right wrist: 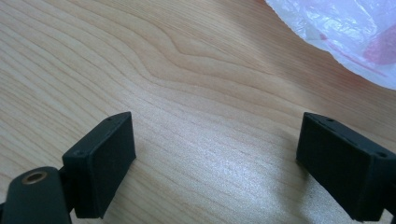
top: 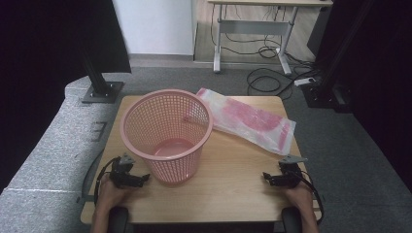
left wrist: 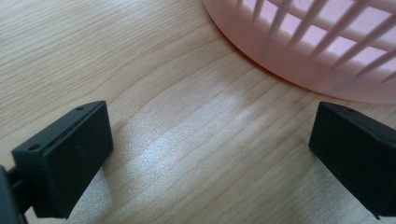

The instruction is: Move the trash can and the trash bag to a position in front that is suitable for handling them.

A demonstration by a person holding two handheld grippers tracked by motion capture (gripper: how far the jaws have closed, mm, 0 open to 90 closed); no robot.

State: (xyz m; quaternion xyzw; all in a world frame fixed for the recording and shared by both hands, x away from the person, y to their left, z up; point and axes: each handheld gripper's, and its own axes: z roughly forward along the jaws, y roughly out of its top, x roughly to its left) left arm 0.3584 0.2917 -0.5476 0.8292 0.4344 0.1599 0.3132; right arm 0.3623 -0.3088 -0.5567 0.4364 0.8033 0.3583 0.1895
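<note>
A pink mesh basket (top: 166,133) stands upright on the wooden table (top: 233,179), left of centre. A folded clear plastic bag with pink print (top: 250,121) lies flat behind and to the right of it. My left gripper (top: 144,178) rests low at the table's front left, open, its jaws pointing at the basket's base (left wrist: 308,51) with only bare wood between them. At the front right my right gripper (top: 266,177) is open too, over bare wood, and the bag's edge (right wrist: 345,32) lies beyond its jaws.
The table is small, and its front edge runs just behind both hands. Grey carpet surrounds it. A black stand base (top: 101,91) sits at the back left, a white desk frame (top: 252,34) and loose cables (top: 272,80) farther back.
</note>
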